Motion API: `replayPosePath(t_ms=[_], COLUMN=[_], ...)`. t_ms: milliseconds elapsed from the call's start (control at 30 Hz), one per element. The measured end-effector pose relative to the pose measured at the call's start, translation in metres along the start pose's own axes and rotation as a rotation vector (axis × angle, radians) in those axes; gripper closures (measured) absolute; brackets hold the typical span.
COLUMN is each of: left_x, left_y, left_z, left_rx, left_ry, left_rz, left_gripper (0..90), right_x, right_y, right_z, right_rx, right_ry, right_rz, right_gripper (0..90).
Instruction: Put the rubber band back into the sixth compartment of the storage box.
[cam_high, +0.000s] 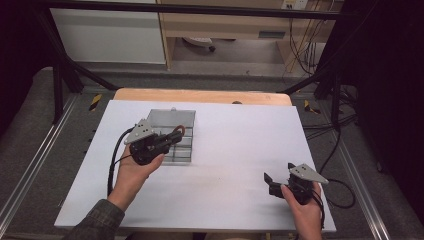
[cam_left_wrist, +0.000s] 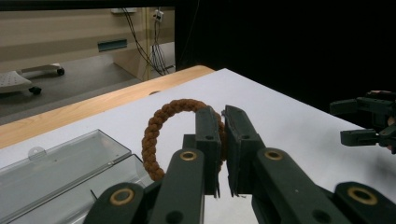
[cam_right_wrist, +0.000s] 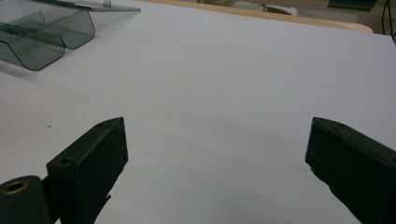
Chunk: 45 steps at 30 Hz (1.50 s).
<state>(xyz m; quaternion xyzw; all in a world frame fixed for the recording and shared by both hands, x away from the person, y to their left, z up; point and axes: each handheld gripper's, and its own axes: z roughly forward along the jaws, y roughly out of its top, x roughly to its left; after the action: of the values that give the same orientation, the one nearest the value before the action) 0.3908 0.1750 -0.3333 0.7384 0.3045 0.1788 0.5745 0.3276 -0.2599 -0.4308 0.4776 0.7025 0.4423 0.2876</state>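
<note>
Both black plastic tongs, the left tongs (cam_high: 172, 136) and right tongs (cam_high: 268, 183), have brass-ringed pivots, grey three-cornered top plates and trailing black cables; the left forearm wears an olive sleeve (cam_high: 100, 220).

The bracelet (cam_left_wrist: 159, 135) is a brown braided cord loop, standing pretty much upright with its right side pinched between the closed jaws of the left gripper (cam_left_wrist: 223, 140), up off the table. Just below and beside it sits the clear plastic organizer box (cam_high: 170, 131), lid flipped open toward the back and dividers visible inside, on the left half of the white tabletop.
</note>
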Motion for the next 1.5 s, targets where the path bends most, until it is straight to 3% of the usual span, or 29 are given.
replayPosePath(t_ms=[167,333,400,567,867,933,1500], left_x=[0.007,0.017,0.021,0.024,0.025,0.024,0.024], left_y=[0.002,0.005,0.007,0.013,0.009,0.007,-0.014], left_z=[0.006,0.010,0.010,0.012,0.020,0.022,0.040], left_rx=[0.012,0.000,-0.011,-0.006,0.016,0.022,0.100], left_ry=[0.004,0.000,0.001,0.027,0.033,0.027,0.050], left_rz=[-0.005,-0.080,-0.091,-0.086,-0.096,-0.118,-0.106], left_gripper=[84.3,84.3,84.3,84.3,84.3,84.3,84.3], right_x=[-0.001,-0.001,-0.001,-0.002,-0.002,-0.001,0.000], right_y=[0.001,-0.001,-0.001,-0.002,-0.003,-0.003,-0.003], right_z=[0.000,0.002,0.002,0.003,0.005,0.005,0.007], right_rx=[-0.003,0.012,0.013,0.017,0.036,0.038,0.048], right_ry=[-0.007,-0.006,-0.006,-0.006,-0.016,-0.012,-0.011], right_rz=[0.003,-0.002,-0.001,-0.002,-0.011,-0.009,-0.027], right_gripper=[6.3,5.8,5.7,5.5,5.1,5.1,5.6])
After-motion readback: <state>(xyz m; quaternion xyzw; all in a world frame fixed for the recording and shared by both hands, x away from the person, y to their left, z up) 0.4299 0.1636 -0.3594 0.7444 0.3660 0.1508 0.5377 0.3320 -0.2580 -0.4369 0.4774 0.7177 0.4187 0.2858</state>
